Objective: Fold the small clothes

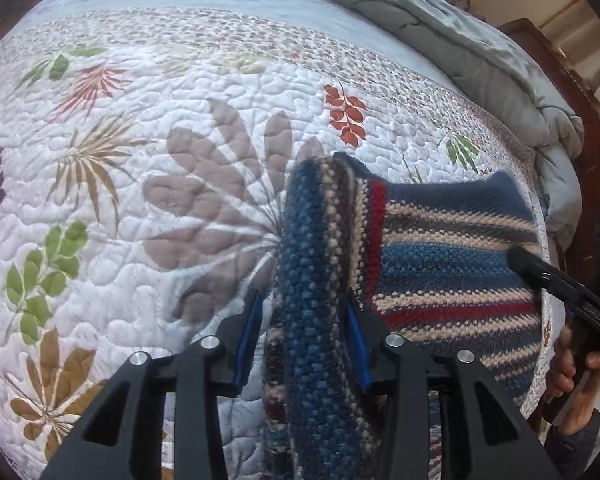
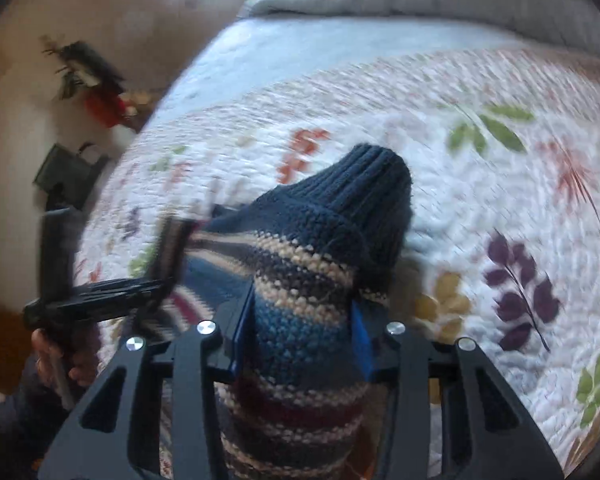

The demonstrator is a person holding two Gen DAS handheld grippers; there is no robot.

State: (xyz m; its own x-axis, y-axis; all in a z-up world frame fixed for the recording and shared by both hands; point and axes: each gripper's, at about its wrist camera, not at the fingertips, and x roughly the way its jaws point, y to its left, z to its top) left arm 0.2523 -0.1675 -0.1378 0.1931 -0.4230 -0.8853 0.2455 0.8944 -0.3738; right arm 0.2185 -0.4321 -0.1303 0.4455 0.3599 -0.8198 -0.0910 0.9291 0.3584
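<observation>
A small knitted sweater [image 1: 452, 264] with blue, beige and red stripes is held up over a quilted bedspread [image 1: 140, 160]. My left gripper [image 1: 306, 312] is shut on a bunched striped edge of it. My right gripper [image 2: 302, 320] is shut on another part of the sweater [image 2: 300, 280], whose dark blue ribbed cuff [image 2: 372, 184] sticks out ahead of the fingers. The right gripper also shows at the sweater's right edge in the left wrist view [image 1: 556, 280]. The left gripper shows at the left in the right wrist view [image 2: 112, 288], blurred.
The leaf-print quilt [image 2: 500, 200] covers the bed. A crumpled grey-blue duvet [image 1: 480, 48] lies along the far side. A dark wooden bed frame [image 1: 540, 40] is at the right. A dark bag [image 2: 68, 176] and a plant [image 2: 88, 76] stand by the wall beyond the bed.
</observation>
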